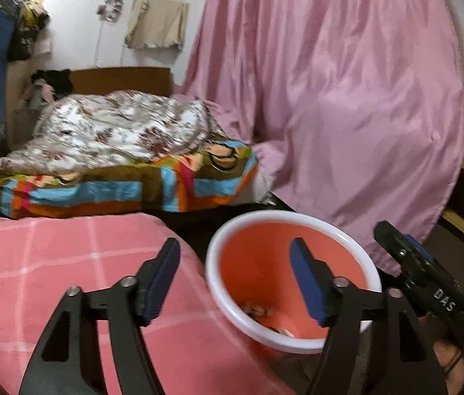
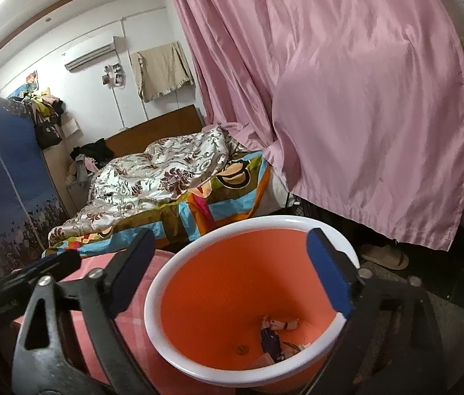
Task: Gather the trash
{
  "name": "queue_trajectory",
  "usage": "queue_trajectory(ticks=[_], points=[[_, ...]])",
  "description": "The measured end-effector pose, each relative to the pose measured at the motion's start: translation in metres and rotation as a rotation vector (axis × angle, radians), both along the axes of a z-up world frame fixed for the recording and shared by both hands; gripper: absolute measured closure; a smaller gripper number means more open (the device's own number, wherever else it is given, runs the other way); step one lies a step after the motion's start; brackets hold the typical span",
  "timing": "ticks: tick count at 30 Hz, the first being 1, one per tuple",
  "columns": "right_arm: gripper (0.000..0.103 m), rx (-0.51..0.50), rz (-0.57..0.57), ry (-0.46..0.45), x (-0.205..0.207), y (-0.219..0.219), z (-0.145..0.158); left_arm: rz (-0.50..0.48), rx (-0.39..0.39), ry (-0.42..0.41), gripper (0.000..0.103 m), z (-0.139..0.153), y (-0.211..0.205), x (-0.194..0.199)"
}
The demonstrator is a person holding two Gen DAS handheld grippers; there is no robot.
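An orange waste bin with a white rim (image 1: 293, 220) (image 2: 228, 230) stands on the floor beside a pink checked cloth surface (image 1: 34, 263). Several bits of trash (image 2: 276, 337) lie at its bottom. My left gripper (image 1: 235, 279) is open and empty, its right finger over the bin's mouth and its left finger over the pink cloth. My right gripper (image 2: 232, 273) is open and empty, hovering above the bin's mouth. The right gripper's body (image 1: 429, 273) shows at the right edge of the left wrist view.
A bed with a patterned quilt (image 1: 116, 131) (image 2: 153, 177) and a colourful blanket (image 1: 116, 191) lies behind. A pink curtain (image 1: 347, 98) (image 2: 347, 98) hangs at the right. A slipper (image 2: 385, 255) lies on the floor under it. A blue wardrobe (image 2: 1, 181) stands at the left.
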State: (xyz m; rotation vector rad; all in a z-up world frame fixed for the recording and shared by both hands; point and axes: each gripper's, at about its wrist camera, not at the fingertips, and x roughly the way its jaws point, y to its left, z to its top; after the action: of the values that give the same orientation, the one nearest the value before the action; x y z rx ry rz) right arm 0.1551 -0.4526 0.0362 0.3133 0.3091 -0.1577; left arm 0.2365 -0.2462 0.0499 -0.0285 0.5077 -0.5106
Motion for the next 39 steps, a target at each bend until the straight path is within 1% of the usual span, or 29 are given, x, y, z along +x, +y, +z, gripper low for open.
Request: queue_trajectory(ticks=[3,5,7,9,15,19,25,32,36,39], points=[[0.0,-0.002,0.002,-0.012,-0.001,0.002,0.001,0.039,-0.016,-0.016,0.023,0.003,0.012,-0.001],[0.0,-0.006,0.003,-0.016,-0.001,0.005,0.002,0.068,-0.027,-0.037,0.022,0.005,0.019,-0.002],[0.0,-0.011,0.003,-0.021,-0.001,0.007,0.003,0.078,-0.025,-0.05,0.015,0.007,0.025,-0.004],[0.0,-0.023,0.005,-0.025,-0.001,0.011,0.005,0.099,-0.018,-0.069,0.012,0.008,0.03,-0.006],[0.0,-0.043,0.03,-0.06,-0.009,0.024,0.012,0.14,-0.004,-0.087,0.011,0.007,0.048,-0.018],[0.0,-0.109,0.053,-0.065,-0.021,0.041,0.015,0.161,-0.003,-0.102,0.011,0.006,0.065,-0.034],[0.0,-0.179,0.082,-0.123,-0.054,0.074,0.022,0.209,-0.029,-0.116,0.011,0.004,0.1,-0.067],[0.0,-0.251,0.139,-0.193,-0.098,0.117,0.027,0.26,-0.021,-0.162,0.007,0.004,0.135,-0.111],[0.0,-0.267,0.168,-0.209,-0.119,0.136,0.022,0.291,-0.009,-0.188,0.005,0.001,0.153,-0.137],[0.0,-0.259,0.189,-0.209,-0.133,0.149,0.016,0.312,-0.005,-0.195,0.003,-0.005,0.168,-0.154]])
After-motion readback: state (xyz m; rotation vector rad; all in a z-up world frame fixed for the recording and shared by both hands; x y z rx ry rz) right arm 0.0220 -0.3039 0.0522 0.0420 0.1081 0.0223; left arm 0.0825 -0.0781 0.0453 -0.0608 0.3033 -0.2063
